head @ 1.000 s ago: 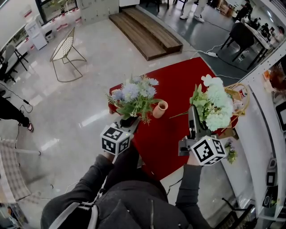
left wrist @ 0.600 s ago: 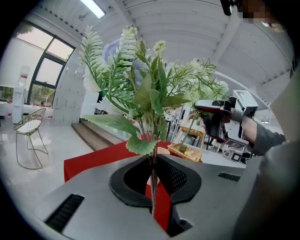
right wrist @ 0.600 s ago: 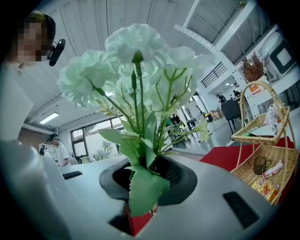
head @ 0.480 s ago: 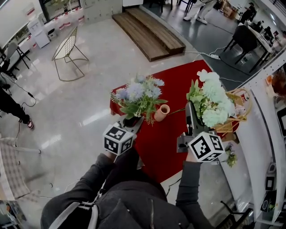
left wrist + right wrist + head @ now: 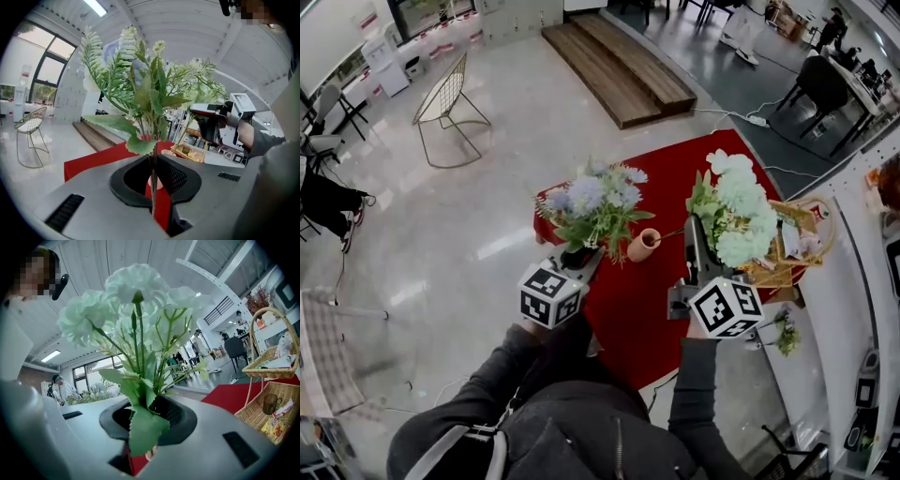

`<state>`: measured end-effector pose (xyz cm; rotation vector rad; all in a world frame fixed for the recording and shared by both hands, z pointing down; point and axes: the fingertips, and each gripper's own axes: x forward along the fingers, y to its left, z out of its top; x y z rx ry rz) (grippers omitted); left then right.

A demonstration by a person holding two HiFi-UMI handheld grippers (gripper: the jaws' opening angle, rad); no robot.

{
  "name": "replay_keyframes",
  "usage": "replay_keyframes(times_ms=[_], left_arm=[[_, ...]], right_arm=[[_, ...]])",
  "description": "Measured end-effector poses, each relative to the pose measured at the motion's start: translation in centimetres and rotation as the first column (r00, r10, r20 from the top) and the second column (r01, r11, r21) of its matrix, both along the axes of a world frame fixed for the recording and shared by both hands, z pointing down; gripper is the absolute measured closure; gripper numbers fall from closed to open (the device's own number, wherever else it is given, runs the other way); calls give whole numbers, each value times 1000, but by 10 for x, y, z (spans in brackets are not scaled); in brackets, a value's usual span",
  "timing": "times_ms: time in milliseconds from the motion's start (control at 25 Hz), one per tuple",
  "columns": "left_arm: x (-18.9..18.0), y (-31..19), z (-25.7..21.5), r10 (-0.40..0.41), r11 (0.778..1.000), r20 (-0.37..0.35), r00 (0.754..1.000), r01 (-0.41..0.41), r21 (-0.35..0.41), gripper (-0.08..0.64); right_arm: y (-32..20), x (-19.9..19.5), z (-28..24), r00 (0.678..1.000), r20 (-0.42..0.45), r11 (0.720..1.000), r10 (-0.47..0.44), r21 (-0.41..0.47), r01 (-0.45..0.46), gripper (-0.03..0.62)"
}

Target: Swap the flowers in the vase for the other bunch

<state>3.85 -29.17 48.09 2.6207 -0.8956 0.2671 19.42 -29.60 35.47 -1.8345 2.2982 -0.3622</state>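
While hovering over the red cloth-covered surface (image 5: 675, 173), grips in the left gripper (image 5: 580, 253) a bunch of pale blue and white artificial flowers (image 5: 592, 199), jaws almost together on its thin stems; grips in the right gripper (image 5: 691, 231) a bunch of white round-headed flowers (image 5: 739, 217), jaws narrowly parted and pressed on its leafy stems; holds both bunches upright and well apart, with the small terracotta vase (image 5: 643, 245) on the surface between them, nearer the blue bunch, and a woven wicker basket (image 5: 772, 273) just beyond the white one.
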Motion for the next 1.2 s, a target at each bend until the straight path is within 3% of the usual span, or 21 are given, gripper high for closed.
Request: replay_keyframes(times_ms=[680,1200], left_arm=[[3,-5,5,12,1000,-7,1000,-13,-26,515],[5,-7,7,22,999,-10,1000,-23,-32,515]], right_arm=[[-11,-21,56,999,-44,998,-29,-49,27,522],[-10,-38,87,989,-135,996,-67,-62,59,522]])
